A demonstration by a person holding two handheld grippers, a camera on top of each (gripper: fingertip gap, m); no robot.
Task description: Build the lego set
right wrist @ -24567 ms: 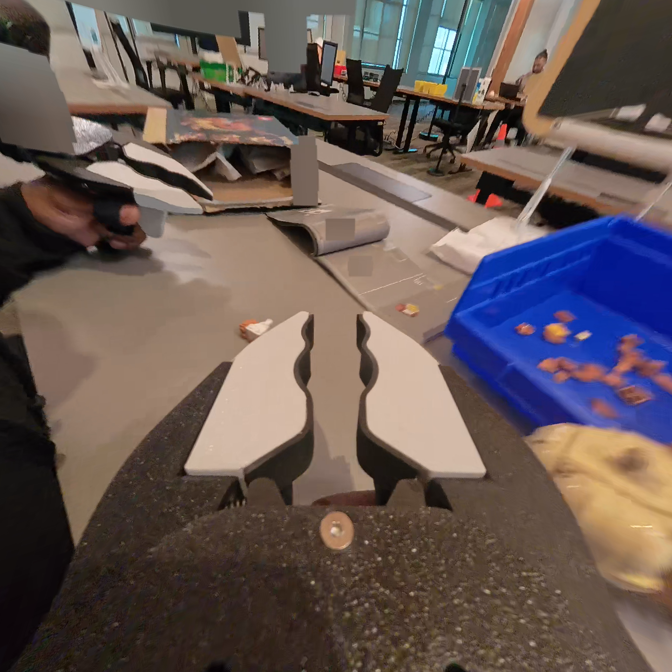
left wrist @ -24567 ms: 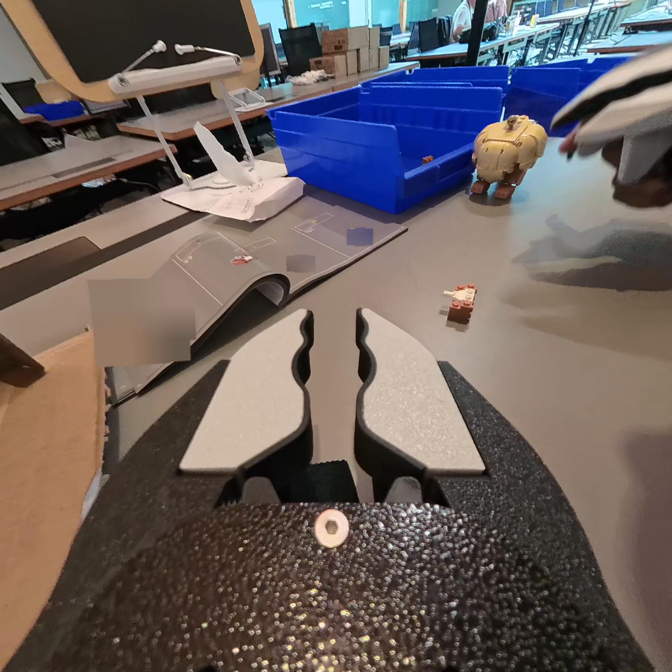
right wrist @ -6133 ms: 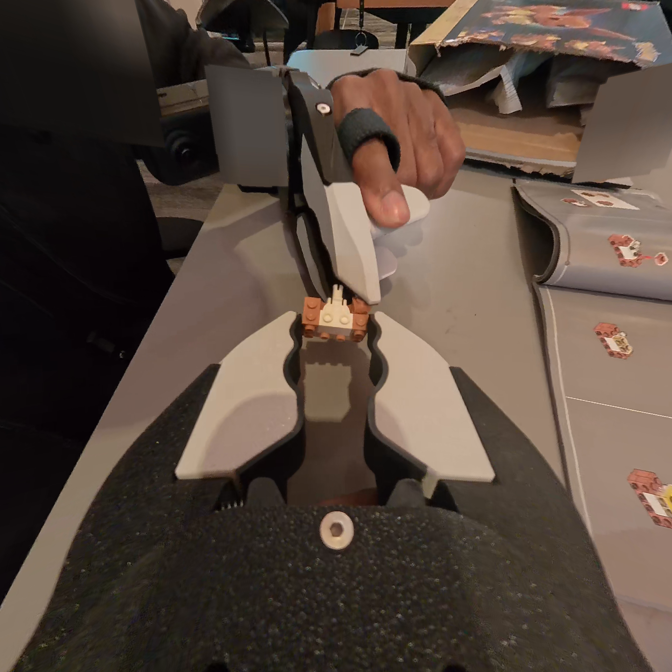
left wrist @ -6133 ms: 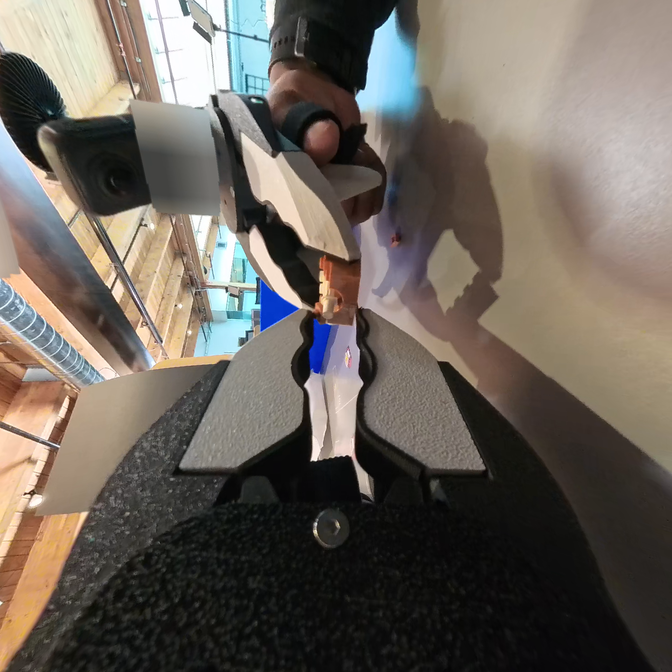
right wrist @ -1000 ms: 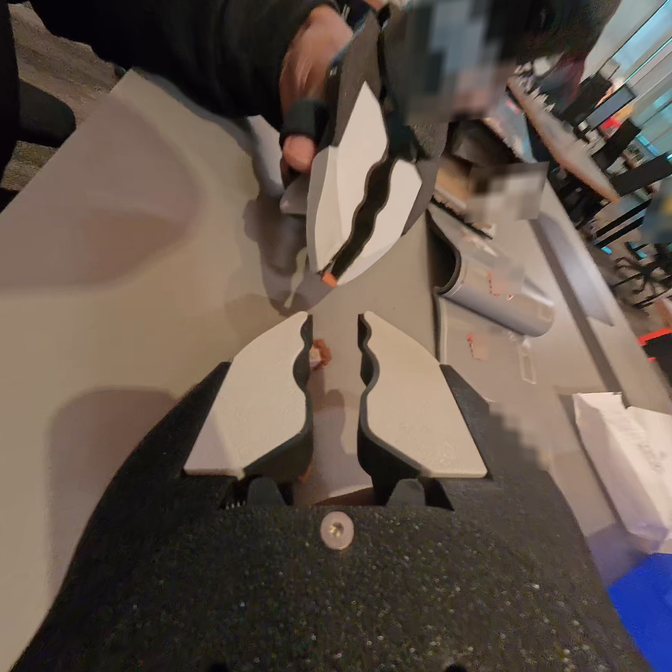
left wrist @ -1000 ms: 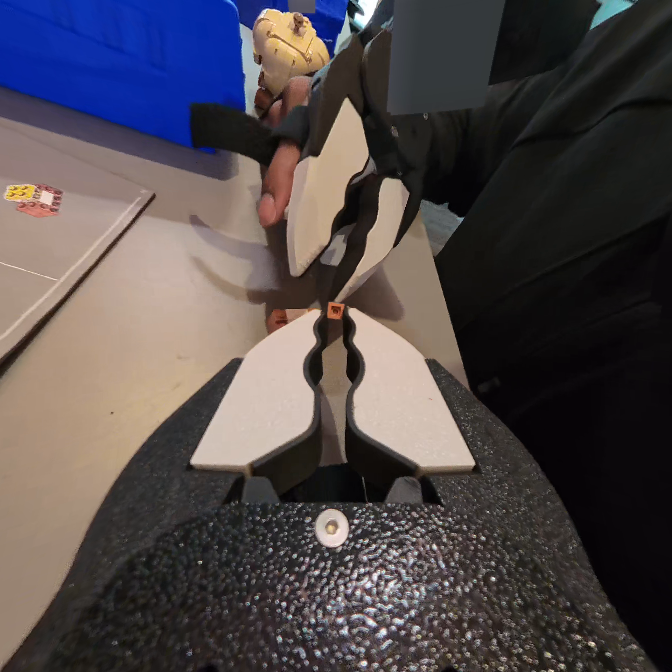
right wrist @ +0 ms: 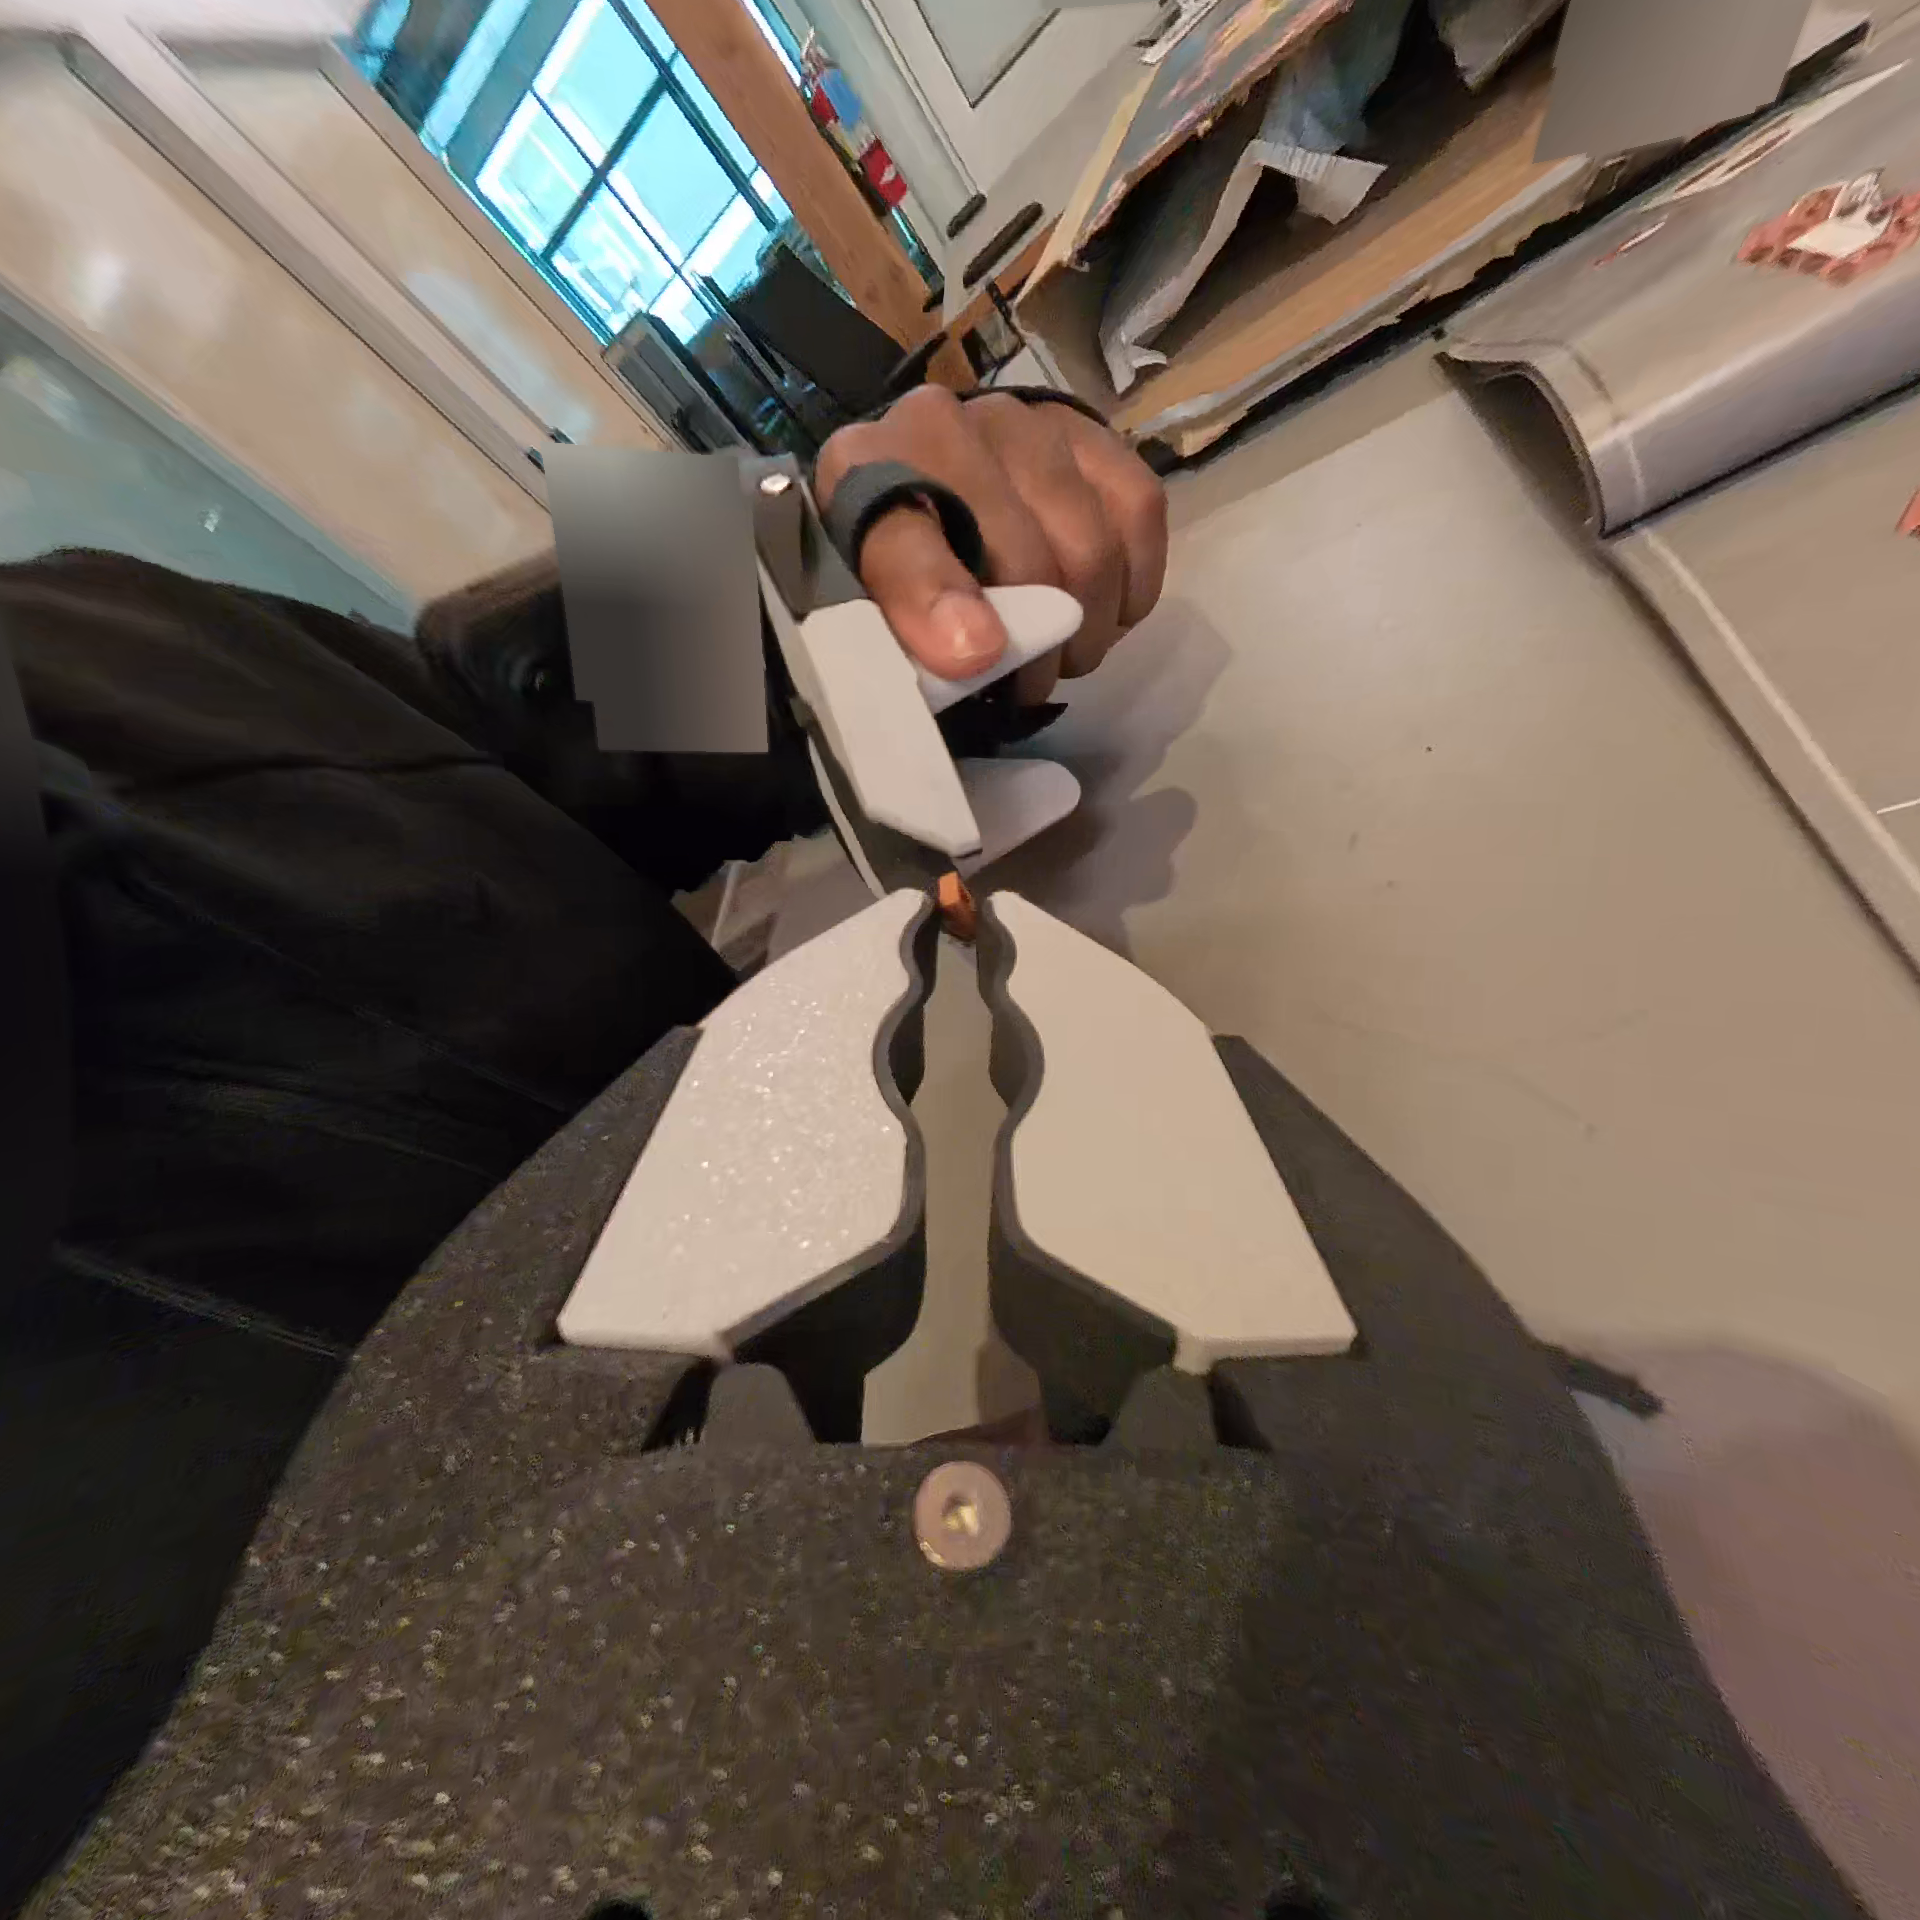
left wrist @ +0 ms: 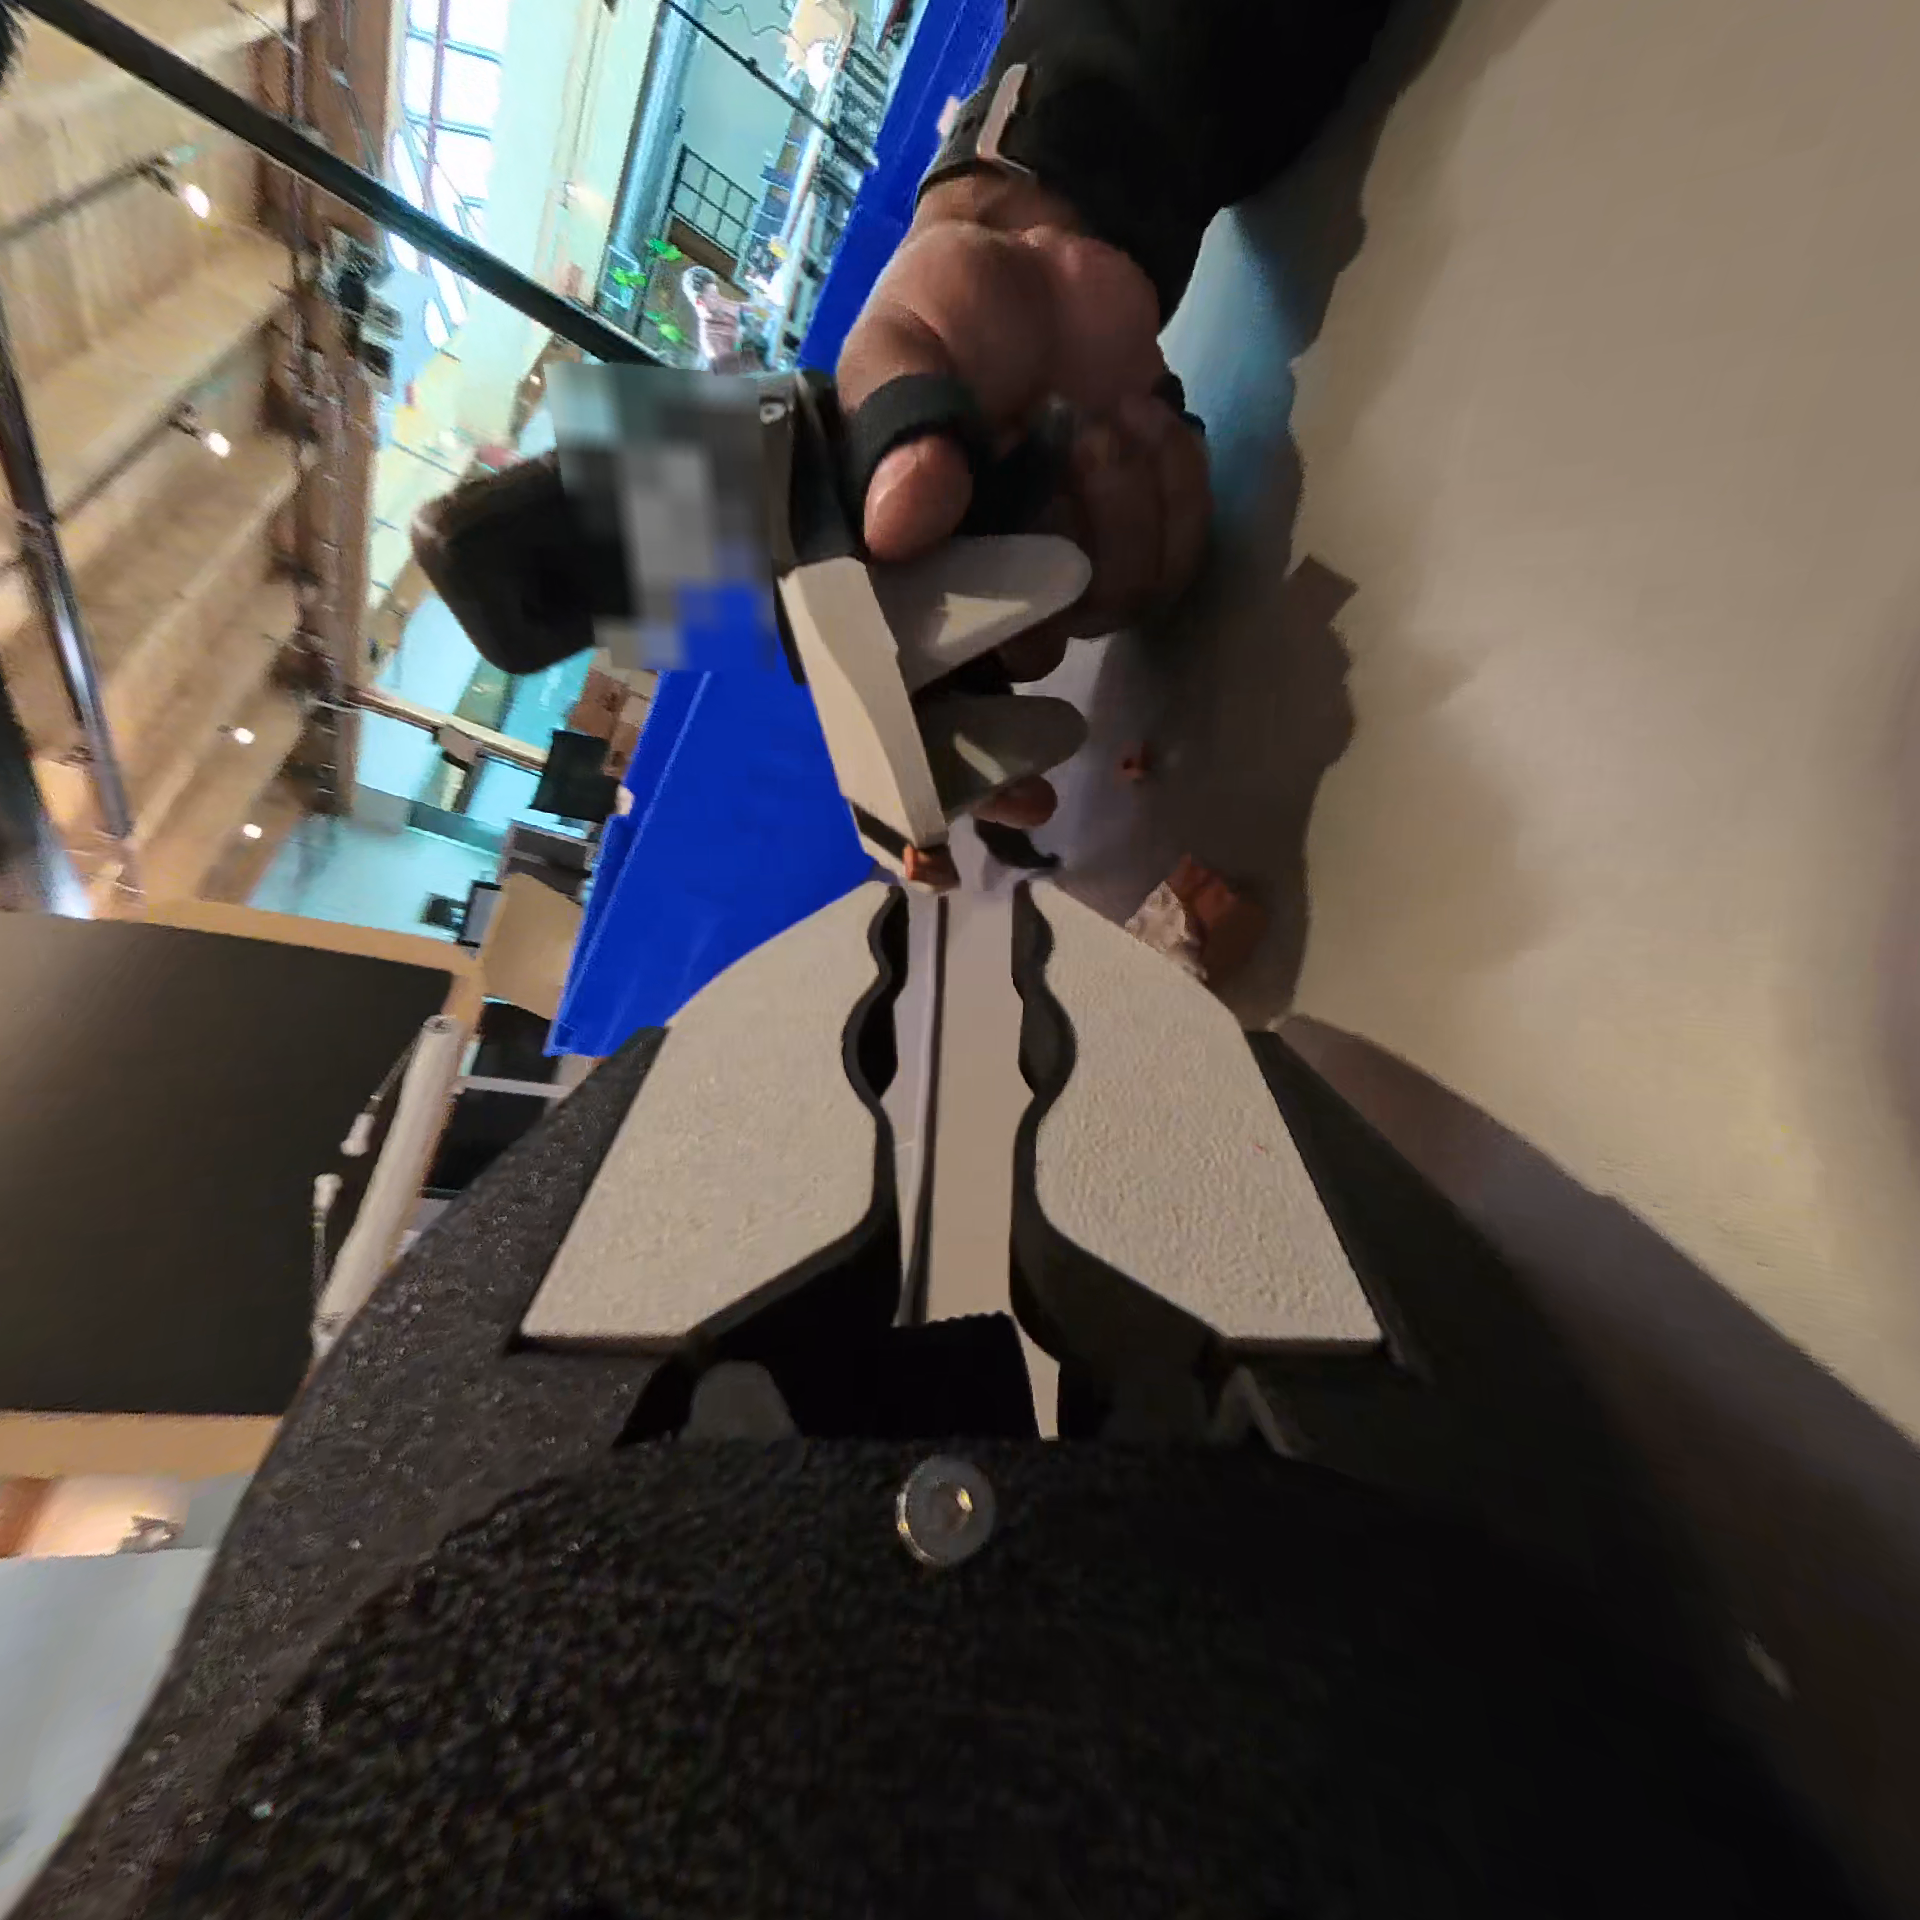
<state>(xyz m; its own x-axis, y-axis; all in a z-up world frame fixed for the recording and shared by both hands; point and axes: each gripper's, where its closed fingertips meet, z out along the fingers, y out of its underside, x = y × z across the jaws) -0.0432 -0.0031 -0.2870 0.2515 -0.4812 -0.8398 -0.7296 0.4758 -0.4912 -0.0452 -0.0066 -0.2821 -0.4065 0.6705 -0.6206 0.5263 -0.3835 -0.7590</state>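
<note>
Since a second ago the small brown brick (right wrist: 956, 920) has passed from my left tool (left wrist: 956, 904) to my right tool (right wrist: 958, 906). The left one has spread its fingers and the right one has closed. Both tools have swung to a steep tilt above the tabletop (right wrist: 1455, 831).

**Right tool:** gripping the brick at the very tips, a pad pressing on each side. The brick is off the tabletop.

**Left tool:** open, nothing between its pads. Its fingertips stand just beside the brick, tip to tip with the right tool.

**Handling, as I judge it:** the brick is tiny and caught only by the pad ends, so it could twist or pop out. I should keep the squeeze steady and the pads square to its faces. My left fingers should stay clear of it, since a nudge from them would lever it loose.

**Near the brick:** a brown-and-white brick assembly (left wrist: 1195, 914) lies on the tabletop just below it.

**Containers:**
- A blue bin (left wrist: 727, 831) stands well beyond the brick; its inside is hidden from this angle.
- A torn cardboard box (right wrist: 1299, 239) lies far behind the brick, with crumpled bags and paper in it.
- An open booklet (right wrist: 1714, 416) lies between that box and the brick.
</note>
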